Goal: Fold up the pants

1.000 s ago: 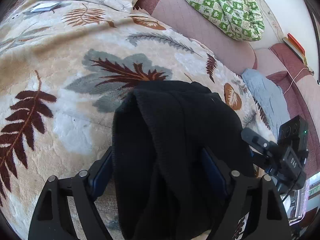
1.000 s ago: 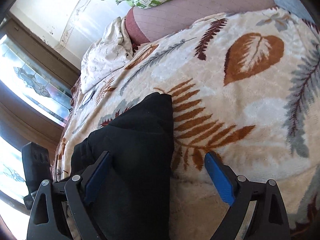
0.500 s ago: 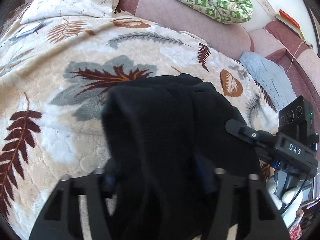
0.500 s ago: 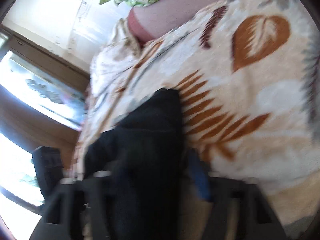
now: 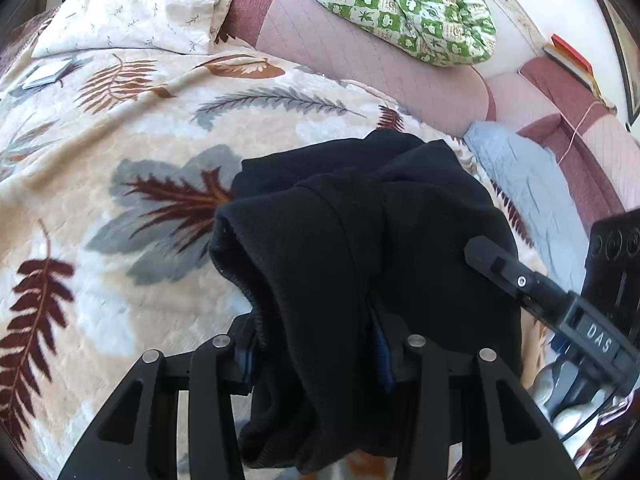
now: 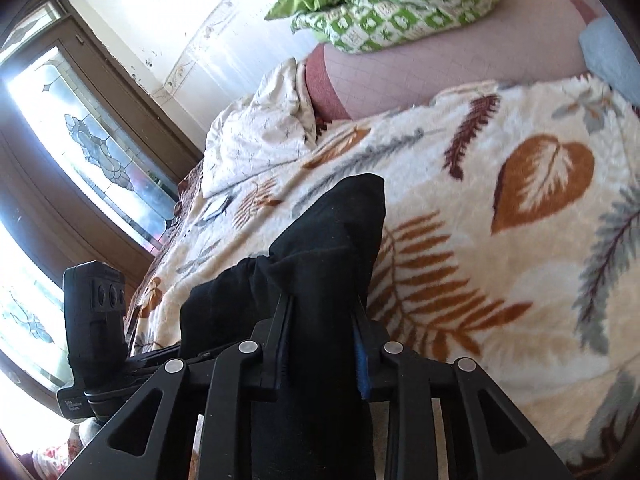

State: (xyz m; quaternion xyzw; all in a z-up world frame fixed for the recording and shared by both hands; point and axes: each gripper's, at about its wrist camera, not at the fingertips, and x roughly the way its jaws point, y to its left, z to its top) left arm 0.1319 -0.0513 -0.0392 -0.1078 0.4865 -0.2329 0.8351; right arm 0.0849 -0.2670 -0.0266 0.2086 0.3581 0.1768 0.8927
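Observation:
The black pants (image 5: 360, 240) are bunched over a leaf-patterned blanket (image 5: 120, 184) on a bed. My left gripper (image 5: 316, 356) is shut on a thick fold of the pants, which drapes over and hides its fingertips. My right gripper (image 6: 320, 336) is shut on another fold of the pants (image 6: 328, 248), lifted above the blanket (image 6: 500, 240). The right gripper also shows at the right edge of the left wrist view (image 5: 560, 304). The left gripper's camera body shows at the left of the right wrist view (image 6: 96, 304).
A green checked quilt (image 5: 404, 8) lies on a pink bolster (image 5: 360, 60) at the back. A cream pillow (image 5: 132, 8) is at the back left, a blue-grey cloth (image 5: 528, 184) at the right. A window (image 6: 80, 152) stands left of the bed.
Both grippers have closed from open onto folds of the pants and lifted them off the blanket. The pants now hang more bunched between the two grippers.

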